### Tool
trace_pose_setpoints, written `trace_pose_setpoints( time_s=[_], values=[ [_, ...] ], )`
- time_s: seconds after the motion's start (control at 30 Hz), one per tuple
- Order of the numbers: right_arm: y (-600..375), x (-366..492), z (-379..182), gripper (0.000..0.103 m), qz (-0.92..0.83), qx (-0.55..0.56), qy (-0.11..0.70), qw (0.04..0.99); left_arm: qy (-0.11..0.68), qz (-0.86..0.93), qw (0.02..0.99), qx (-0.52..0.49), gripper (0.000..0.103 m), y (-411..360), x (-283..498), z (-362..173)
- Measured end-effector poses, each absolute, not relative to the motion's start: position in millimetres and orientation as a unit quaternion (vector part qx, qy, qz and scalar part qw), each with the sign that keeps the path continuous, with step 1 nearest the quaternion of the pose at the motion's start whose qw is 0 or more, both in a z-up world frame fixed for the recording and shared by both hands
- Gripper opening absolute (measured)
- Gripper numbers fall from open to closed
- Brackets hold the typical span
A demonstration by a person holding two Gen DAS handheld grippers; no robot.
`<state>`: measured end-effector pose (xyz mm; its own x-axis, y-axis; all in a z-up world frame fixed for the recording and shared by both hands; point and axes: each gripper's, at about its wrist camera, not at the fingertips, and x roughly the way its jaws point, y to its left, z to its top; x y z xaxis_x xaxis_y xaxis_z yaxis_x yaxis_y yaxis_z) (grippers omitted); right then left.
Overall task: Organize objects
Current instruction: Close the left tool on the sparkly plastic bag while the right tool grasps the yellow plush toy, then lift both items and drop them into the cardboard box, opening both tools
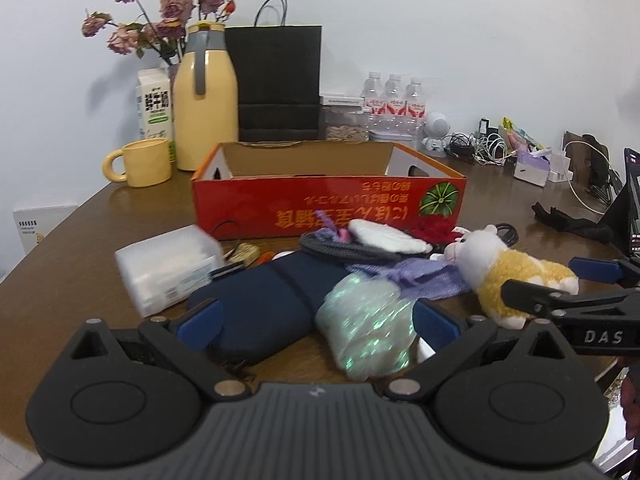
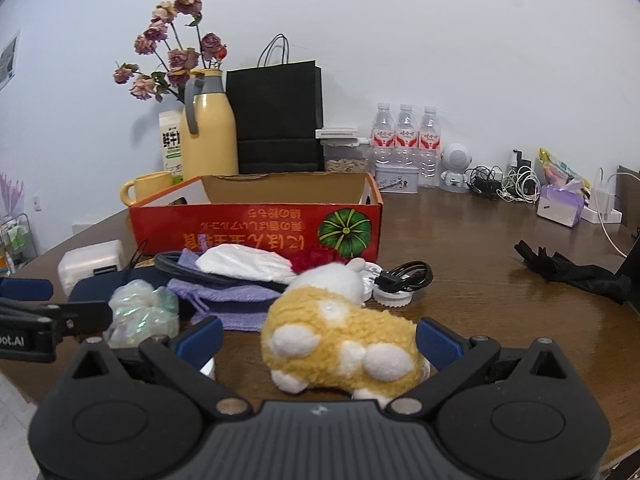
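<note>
Both jaws stand wide and grip nothing. The left gripper (image 1: pixel 316 322) hovers low over a dark blue pouch (image 1: pixel 260 304) and a shimmery bag (image 1: pixel 366 320), both lying between its blue pads. The right gripper (image 2: pixel 318 338) straddles the rump of a plush toy (image 2: pixel 340 344), yellow with white patches and a white head, lying on its side on the counter (image 2: pixel 480 280); whether the pads touch it cannot be told.

Ahead of both stands an open red box (image 2: pixel 256 228) with a green pumpkin printed on its front, the lettering upside down. Between the box and the grippers lies a heap: a purple knit cloth (image 2: pixel 236 304), a black strap (image 2: pixel 208 276) across it, a white wad (image 2: pixel 244 262), a coiled black cable (image 2: pixel 408 276) on a white lid (image 2: pixel 390 298), and a clear plastic box (image 1: pixel 168 268) at the left.

Behind the red box stand a yellow mug (image 1: pixel 140 162), a yellow flask (image 1: pixel 206 100), a milk carton (image 1: pixel 154 104), dried roses (image 1: pixel 160 16), a black paper bag (image 1: pixel 276 84) and three water bottles (image 2: pixel 406 136). A black glove (image 2: pixel 572 272) lies well apart at the right.
</note>
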<state>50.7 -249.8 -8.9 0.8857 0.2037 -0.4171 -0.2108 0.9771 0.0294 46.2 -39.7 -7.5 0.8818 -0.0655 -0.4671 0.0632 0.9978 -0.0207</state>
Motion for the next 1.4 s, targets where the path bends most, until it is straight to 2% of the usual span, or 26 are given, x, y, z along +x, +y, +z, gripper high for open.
trace_pose_setpoints(
  time_s=[0.2, 0.37, 0.43, 0.6, 0.67, 0.97, 1.17, 1.4],
  values=[
    [-254.1, 68.5, -16.5, 0.103, 0.103, -0.001, 0.222, 0.970, 0.247, -0.028, 0.969, -0.002, 0.102, -52.0, 64.7, -13.2],
    [-259.0, 81.1, -25.7, 0.103, 0.103, 0.006, 0.231, 0.967, 0.257, -0.034, 0.966, -0.006, 0.091, -55.7, 71.9, -18.7],
    [-260.7, 84.6, -28.8, 0.103, 0.105, 0.009, 0.235, 0.966, 0.254, -0.033, 0.967, -0.007, 0.086, -56.1, 71.9, -19.2],
    [-264.1, 89.3, -34.2, 0.103, 0.108, 0.019, 0.238, 0.965, 0.255, -0.041, 0.966, -0.013, 0.058, -56.8, 70.9, -19.0],
    [-264.6, 89.7, -35.5, 0.103, 0.110, 0.021, 0.236, 0.965, 0.255, -0.046, 0.966, -0.016, 0.053, -56.3, 70.4, -18.9],
    [-259.8, 80.3, -33.3, 0.092, 0.128, -0.015, 0.219, 0.967, 0.245, -0.049, 0.968, -0.023, 0.050, -52.3, 62.8, -14.1],
    [-252.0, 67.1, -25.8, 0.091, 0.130, -0.038, 0.198, 0.971, 0.225, -0.056, 0.972, -0.026, 0.047, -46.2, 53.4, -3.9],
    [-240.0, 60.9, -5.0, 0.091, 0.135, -0.057, 0.160, 0.976, 0.195, -0.065, 0.978, -0.027, 0.040, -37.3, 51.5, 11.4]
  ],
)
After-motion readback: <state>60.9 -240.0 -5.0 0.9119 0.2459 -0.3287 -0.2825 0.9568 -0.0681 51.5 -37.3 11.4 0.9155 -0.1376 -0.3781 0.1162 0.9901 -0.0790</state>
